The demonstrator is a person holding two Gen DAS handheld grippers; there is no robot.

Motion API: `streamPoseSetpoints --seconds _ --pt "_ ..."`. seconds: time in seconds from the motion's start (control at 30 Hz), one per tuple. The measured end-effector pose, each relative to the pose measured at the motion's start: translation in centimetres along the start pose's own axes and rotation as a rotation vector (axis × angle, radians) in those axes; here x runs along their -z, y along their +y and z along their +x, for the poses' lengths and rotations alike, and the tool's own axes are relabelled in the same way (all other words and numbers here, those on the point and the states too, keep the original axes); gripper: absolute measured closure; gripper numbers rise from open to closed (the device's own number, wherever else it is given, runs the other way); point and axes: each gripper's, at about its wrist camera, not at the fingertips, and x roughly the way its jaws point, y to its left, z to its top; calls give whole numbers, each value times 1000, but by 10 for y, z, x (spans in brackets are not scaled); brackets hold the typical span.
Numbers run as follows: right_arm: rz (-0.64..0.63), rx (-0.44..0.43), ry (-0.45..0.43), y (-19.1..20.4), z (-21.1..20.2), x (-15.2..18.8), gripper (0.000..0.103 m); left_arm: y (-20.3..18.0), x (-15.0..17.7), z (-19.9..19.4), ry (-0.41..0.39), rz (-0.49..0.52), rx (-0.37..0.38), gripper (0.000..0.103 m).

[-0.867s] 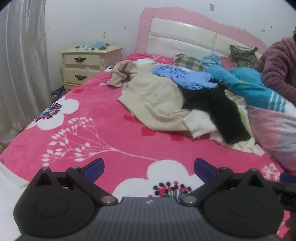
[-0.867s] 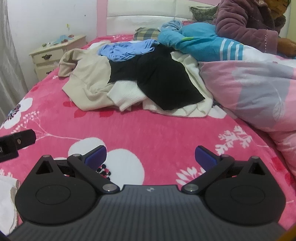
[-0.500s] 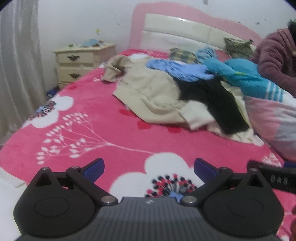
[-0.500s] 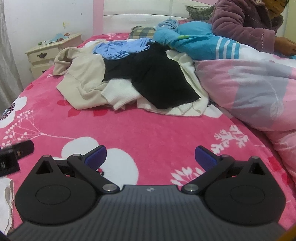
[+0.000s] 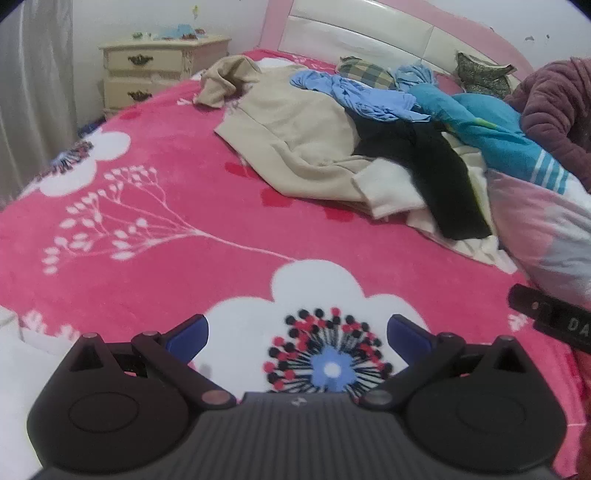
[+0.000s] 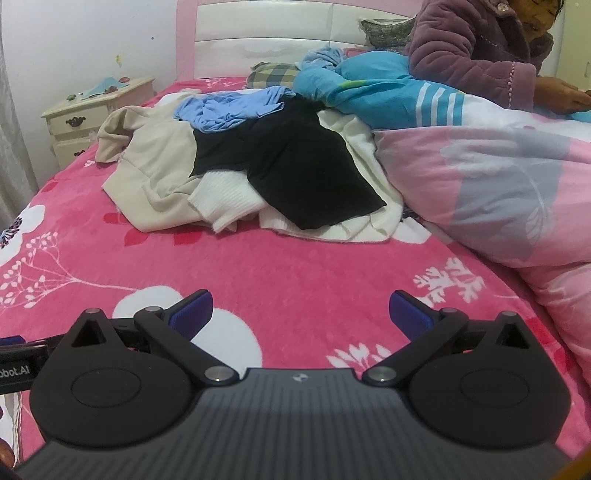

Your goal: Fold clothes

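Note:
A heap of clothes lies on the pink flowered bedspread [image 5: 155, 177] [image 6: 295, 273]: a beige garment [image 5: 295, 136] [image 6: 155, 166], a black one [image 5: 443, 173] [image 6: 295, 166], a light blue one [image 5: 354, 92] [image 6: 232, 107] on top, and white knitwear [image 5: 391, 192] [image 6: 225, 199]. My left gripper [image 5: 297, 334] hovers open over the bedspread's flower print, well short of the heap, nothing between its fingers. My right gripper [image 6: 301, 312] is open too, over bare bedspread in front of the pile. Its body shows at the right edge of the left wrist view.
A person in a purple padded jacket [image 6: 472, 48] sits at the bed's far right, behind a pink quilt [image 6: 498, 184] and a turquoise striped cover [image 6: 388, 88]. A cream nightstand [image 5: 155, 70] stands left of the pink headboard [image 5: 369, 29]. A grey curtain [image 5: 29, 74] hangs at left.
Both grippers have moved forward toward the clothes pile, and the left one has tilted down toward the bedspread. Both stayed open and empty.

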Motion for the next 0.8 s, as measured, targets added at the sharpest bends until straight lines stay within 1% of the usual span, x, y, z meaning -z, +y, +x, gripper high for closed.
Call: streamPoseSetpoints --seconds 0.4,0.8 --pt "-9 8 -5 2 -1 -1 1 -6 -1 -5 -61 47 -51 0" --pt "-14 9 0 4 0 0 1 -5 1 -6 -75 50 -62 0"
